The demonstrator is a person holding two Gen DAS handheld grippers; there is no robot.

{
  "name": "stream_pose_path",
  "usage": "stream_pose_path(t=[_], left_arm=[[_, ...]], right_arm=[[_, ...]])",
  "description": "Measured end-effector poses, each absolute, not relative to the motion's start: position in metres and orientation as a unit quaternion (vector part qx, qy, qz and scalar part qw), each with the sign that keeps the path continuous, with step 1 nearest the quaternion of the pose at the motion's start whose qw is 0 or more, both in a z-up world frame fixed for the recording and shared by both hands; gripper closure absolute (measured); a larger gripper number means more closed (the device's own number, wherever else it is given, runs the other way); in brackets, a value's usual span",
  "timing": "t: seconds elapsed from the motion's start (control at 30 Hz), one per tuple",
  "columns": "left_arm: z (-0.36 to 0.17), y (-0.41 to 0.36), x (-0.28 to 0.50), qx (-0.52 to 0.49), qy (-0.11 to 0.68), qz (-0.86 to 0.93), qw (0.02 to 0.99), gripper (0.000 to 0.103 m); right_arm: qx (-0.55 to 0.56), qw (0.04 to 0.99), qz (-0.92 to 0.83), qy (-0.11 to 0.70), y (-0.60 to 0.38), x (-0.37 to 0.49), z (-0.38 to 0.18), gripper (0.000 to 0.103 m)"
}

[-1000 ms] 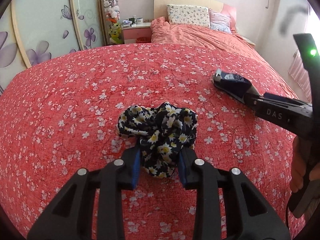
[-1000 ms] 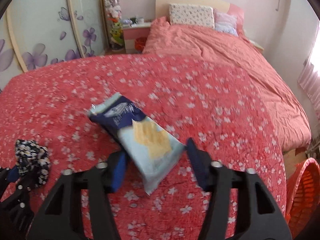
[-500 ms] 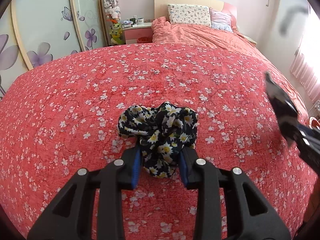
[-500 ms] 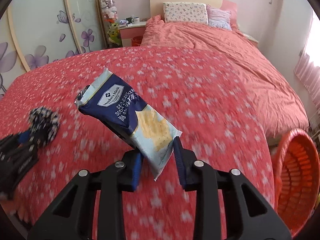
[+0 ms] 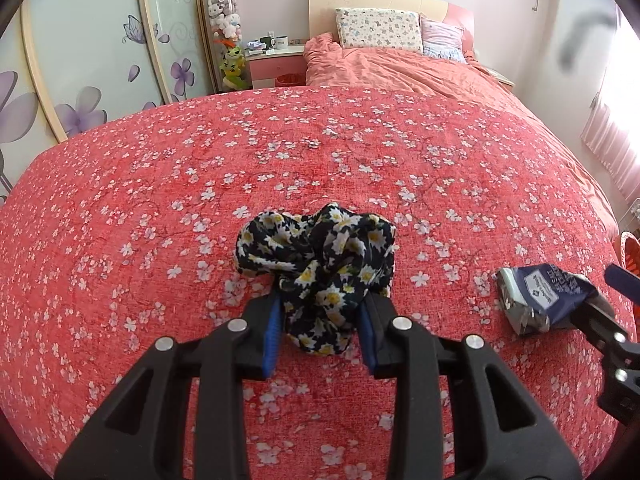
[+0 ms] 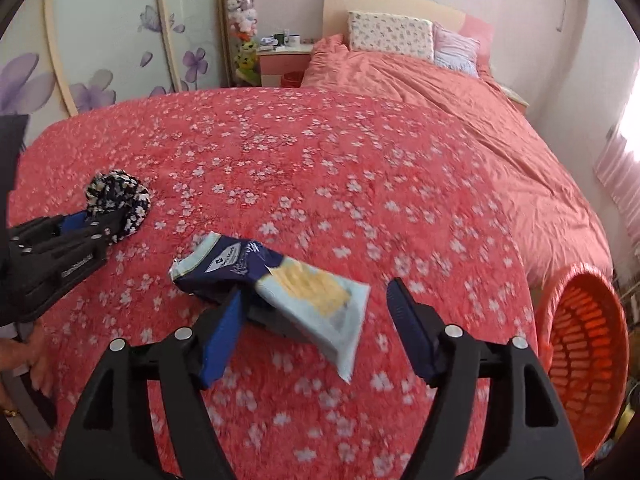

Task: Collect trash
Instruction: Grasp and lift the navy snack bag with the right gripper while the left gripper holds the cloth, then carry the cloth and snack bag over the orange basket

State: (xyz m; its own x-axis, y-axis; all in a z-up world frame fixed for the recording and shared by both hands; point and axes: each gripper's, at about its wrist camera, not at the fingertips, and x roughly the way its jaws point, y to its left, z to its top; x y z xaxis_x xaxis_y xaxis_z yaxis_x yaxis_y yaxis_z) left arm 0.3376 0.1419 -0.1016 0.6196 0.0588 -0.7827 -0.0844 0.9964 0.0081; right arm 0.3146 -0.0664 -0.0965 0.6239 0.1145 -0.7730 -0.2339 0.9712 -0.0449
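Opening wide, the right gripper (image 6: 316,330) fingers had just released the snack packet (image 6: 280,292) onto the bed (image 6: 360,160), short of the orange basket (image 6: 584,340); the left gripper (image 5: 320,328) stayed clenched on the floral cloth (image 5: 320,260).

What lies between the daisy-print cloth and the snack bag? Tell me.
Only bare flowered bedspread lies between the daisy-print cloth and the snack bag, clearest in the left wrist view.

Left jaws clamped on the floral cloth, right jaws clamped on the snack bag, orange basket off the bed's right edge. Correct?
Not quite. The right gripper is open: its jaws have just been opening, and the snack bag lies loose between them, per the right wrist view. Left gripper on the floral cloth and the orange basket are right.
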Motion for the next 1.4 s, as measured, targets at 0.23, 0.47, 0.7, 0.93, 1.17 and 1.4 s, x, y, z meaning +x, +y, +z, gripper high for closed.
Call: stream_pose_path(t=[0.23,0.47,0.7,0.93,1.17,1.4], left_arm=[[-0.101,0.141,0.337,-0.017,0.434,0.039,0.900,0.070],[-0.101,0.141,0.337,-0.017,0.434,0.039,0.900,0.070],[-0.100,0.141,0.336,-0.020,0.430,0.028,0.902,0.078],[-0.088,0.141,0.323,-0.029,0.418,0.015,0.908,0.083],[-0.066,0.129,0.299,-0.017,0.390,0.002,0.921,0.083],[-0.033,0.109,0.275,-0.010,0.357,-0.017,0.934,0.083]], right_arm=[[-0.042,0.893,0.054,0.446,-0.071,0.328,-0.110,0.052],[-0.023,0.894,0.054,0.444,-0.076,0.321,-0.107,0.057],[-0.006,0.896,0.061,0.440,-0.078,0.315,-0.101,0.084],[0.013,0.897,0.071,0.437,-0.087,0.303,-0.092,0.091],[0.042,0.899,0.092,0.426,-0.100,0.290,-0.080,0.095],[0.079,0.905,0.100,0.405,-0.125,0.271,-0.058,0.095]])
